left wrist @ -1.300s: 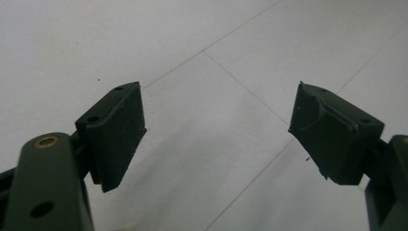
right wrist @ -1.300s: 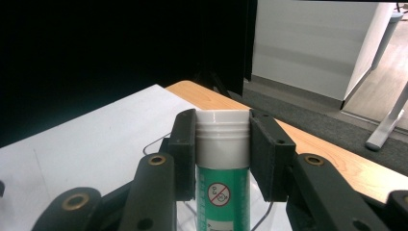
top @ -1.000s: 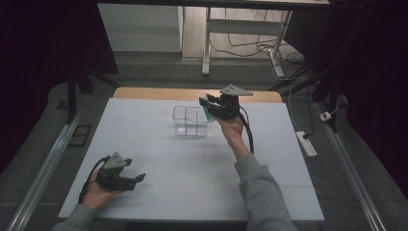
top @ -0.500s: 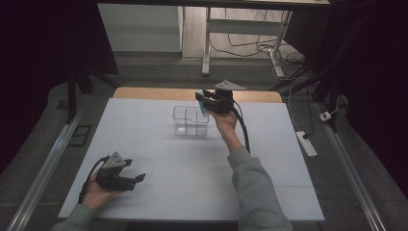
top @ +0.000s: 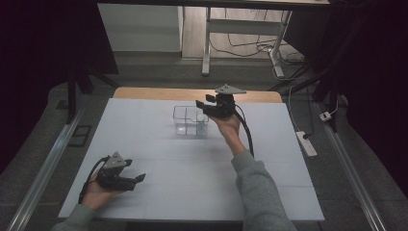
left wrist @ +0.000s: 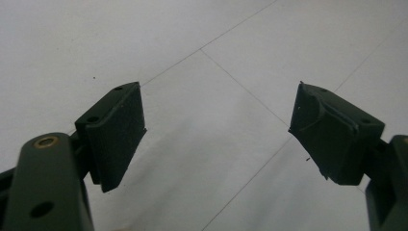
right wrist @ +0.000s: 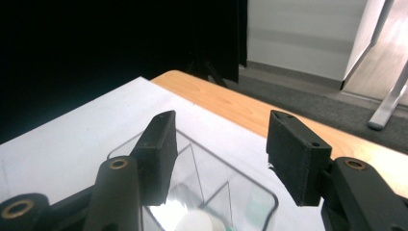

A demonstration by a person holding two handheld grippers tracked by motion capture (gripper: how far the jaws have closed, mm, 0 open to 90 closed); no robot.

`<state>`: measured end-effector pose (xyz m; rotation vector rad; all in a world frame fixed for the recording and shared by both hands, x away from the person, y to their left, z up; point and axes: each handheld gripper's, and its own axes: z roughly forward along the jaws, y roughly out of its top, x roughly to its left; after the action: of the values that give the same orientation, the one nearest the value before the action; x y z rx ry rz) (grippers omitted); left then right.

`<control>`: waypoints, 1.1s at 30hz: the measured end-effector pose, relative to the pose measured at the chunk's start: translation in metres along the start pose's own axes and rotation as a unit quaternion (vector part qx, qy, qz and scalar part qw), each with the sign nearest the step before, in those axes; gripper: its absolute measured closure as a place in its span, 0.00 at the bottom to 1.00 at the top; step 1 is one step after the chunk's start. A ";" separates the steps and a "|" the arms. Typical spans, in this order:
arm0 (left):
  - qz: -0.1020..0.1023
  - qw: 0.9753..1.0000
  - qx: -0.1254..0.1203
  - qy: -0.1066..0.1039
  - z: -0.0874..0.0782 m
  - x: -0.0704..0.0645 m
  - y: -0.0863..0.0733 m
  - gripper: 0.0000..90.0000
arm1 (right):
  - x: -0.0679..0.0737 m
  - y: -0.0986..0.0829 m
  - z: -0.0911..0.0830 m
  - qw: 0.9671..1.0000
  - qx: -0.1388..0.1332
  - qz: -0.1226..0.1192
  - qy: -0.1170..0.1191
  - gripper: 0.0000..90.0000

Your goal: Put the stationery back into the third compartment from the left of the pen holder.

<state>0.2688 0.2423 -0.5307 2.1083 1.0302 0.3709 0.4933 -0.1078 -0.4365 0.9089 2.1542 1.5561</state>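
Observation:
A clear plastic container [top: 189, 121] with inner dividers stands on the white table top [top: 192, 168], towards the back. My right gripper [top: 201, 107] hovers just above the container's right rim, open, jaws pointing left with nothing between them. In the right gripper view the gripper [right wrist: 219, 144] looks down over the container [right wrist: 226, 192]; something white and round [right wrist: 197, 222] and something greenish [right wrist: 255, 208] lie inside. My left gripper [top: 138, 178] rests low at the front left, open and holding nothing. The left gripper view has that gripper [left wrist: 216, 130] over bare table.
A strip of wooden table edge [top: 192, 93] runs behind the white surface. On the floor beyond are desk legs [top: 207, 43] and cables; a power strip [top: 306, 143] lies to the right. A metal rail [top: 43, 168] runs along the left side.
The right gripper has shifted a little to the left above the container's right side. The left gripper has stayed where it was.

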 end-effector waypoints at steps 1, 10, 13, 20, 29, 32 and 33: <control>0.000 1.000 0.000 0.000 0.000 0.000 0.000 0.21 | -0.001 -0.001 -0.001 1.000 0.002 0.002 0.001 0.48; -0.002 1.000 0.002 0.000 0.001 0.001 0.000 0.21 | -0.001 -0.005 -0.014 1.000 0.014 -0.009 0.010 0.48; -0.002 1.000 0.001 0.000 0.001 0.000 0.000 0.21 | 0.000 -0.007 -0.019 1.000 0.017 -0.015 0.014 0.48; -0.006 1.000 -0.004 0.001 0.000 0.001 0.000 0.21 | 0.002 -0.018 -0.032 0.999 0.035 -0.021 0.016 0.48; -0.004 1.000 -0.005 0.000 0.000 0.001 0.000 0.21 | 0.003 -0.033 -0.057 0.998 0.052 -0.026 0.018 0.47; -0.004 1.000 -0.005 0.000 0.000 0.001 0.000 0.21 | 0.004 -0.038 -0.066 0.998 0.056 -0.028 0.019 0.47; -0.005 1.000 -0.005 0.000 0.000 0.001 0.000 0.21 | 0.004 -0.040 -0.069 0.998 0.056 -0.027 0.020 0.47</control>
<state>0.2697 0.2425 -0.5306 2.0932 1.0358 0.3703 0.4364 -0.1629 -0.4493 0.8540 2.2940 1.4524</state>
